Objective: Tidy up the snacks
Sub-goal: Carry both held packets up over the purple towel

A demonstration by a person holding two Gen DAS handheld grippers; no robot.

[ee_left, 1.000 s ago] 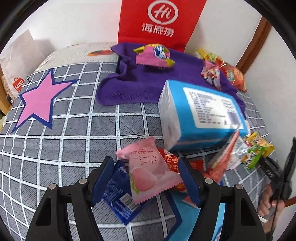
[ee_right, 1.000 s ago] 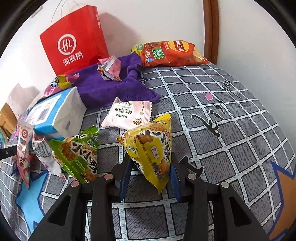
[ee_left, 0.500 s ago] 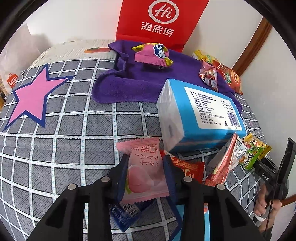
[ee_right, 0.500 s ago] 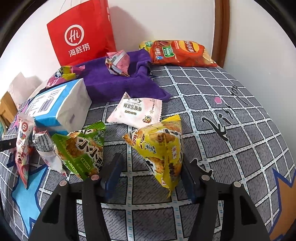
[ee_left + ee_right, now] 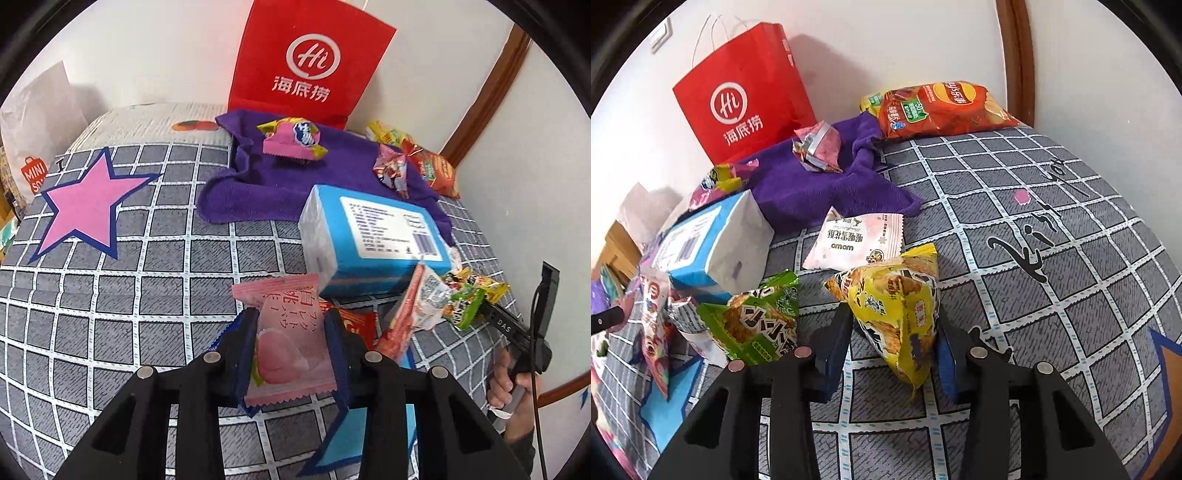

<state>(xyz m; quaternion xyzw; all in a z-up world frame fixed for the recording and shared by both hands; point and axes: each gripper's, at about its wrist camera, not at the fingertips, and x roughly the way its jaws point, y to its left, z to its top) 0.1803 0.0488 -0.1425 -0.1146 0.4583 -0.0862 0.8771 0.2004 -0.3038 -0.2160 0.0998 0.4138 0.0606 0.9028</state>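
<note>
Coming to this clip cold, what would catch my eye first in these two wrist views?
Each gripper holds a snack in the foreground: the left gripper clamps a pale pink peach-print packet, the right gripper a yellow triangular crisp pouch. Behind them, a bright red paper shopping bag stands against the white wall, a rumpled purple towel spread before it on the grey checked bedsheet.
</note>
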